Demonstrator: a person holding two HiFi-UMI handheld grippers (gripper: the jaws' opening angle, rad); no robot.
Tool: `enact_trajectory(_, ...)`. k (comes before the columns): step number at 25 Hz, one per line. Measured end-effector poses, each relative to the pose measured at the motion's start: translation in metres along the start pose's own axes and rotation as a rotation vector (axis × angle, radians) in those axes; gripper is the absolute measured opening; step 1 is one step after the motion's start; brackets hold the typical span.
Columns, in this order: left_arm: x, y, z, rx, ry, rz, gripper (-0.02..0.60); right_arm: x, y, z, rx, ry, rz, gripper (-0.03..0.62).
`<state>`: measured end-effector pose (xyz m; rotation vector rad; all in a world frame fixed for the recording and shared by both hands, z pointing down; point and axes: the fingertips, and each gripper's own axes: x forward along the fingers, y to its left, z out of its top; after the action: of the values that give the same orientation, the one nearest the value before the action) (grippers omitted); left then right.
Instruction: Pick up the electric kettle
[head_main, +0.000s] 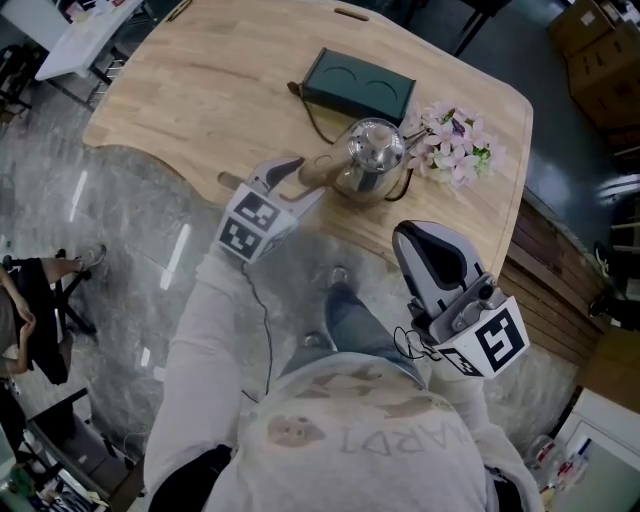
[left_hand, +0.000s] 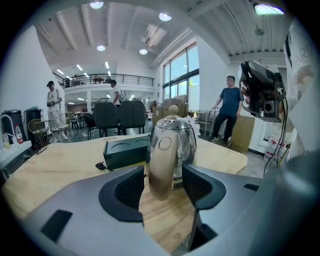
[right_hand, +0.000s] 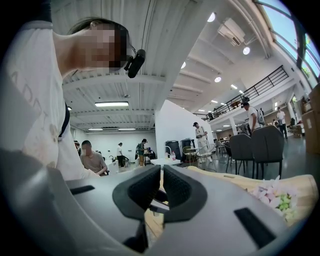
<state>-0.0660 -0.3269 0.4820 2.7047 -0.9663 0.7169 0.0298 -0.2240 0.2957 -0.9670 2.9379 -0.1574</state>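
A shiny steel electric kettle (head_main: 372, 155) stands on the wooden table (head_main: 190, 90) near its front edge, with its tan handle (head_main: 315, 170) pointing toward me. My left gripper (head_main: 303, 181) is open, its jaws on either side of that handle. In the left gripper view the handle (left_hand: 162, 167) sits between the dark pads (left_hand: 131, 192) with thin gaps on both sides, and the kettle (left_hand: 174, 142) rests on the wood. My right gripper (head_main: 425, 240) hangs off the table's front edge, right of the kettle, shut on nothing; the right gripper view (right_hand: 161, 187) shows its pads almost together.
A dark green box (head_main: 358, 88) with two round recesses lies behind the kettle, a dark cord (head_main: 310, 118) running from it. Pink and white flowers (head_main: 452, 143) lie right of the kettle. Chairs and several people stand in the hall beyond.
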Motion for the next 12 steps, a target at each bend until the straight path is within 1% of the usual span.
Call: enact_trajectory(12,0.021,0.002,-0.002,0.006,0.019,-0.047,0.216,0.005,-0.013,-0.005,0.009,0.017,-0.011,0.028)
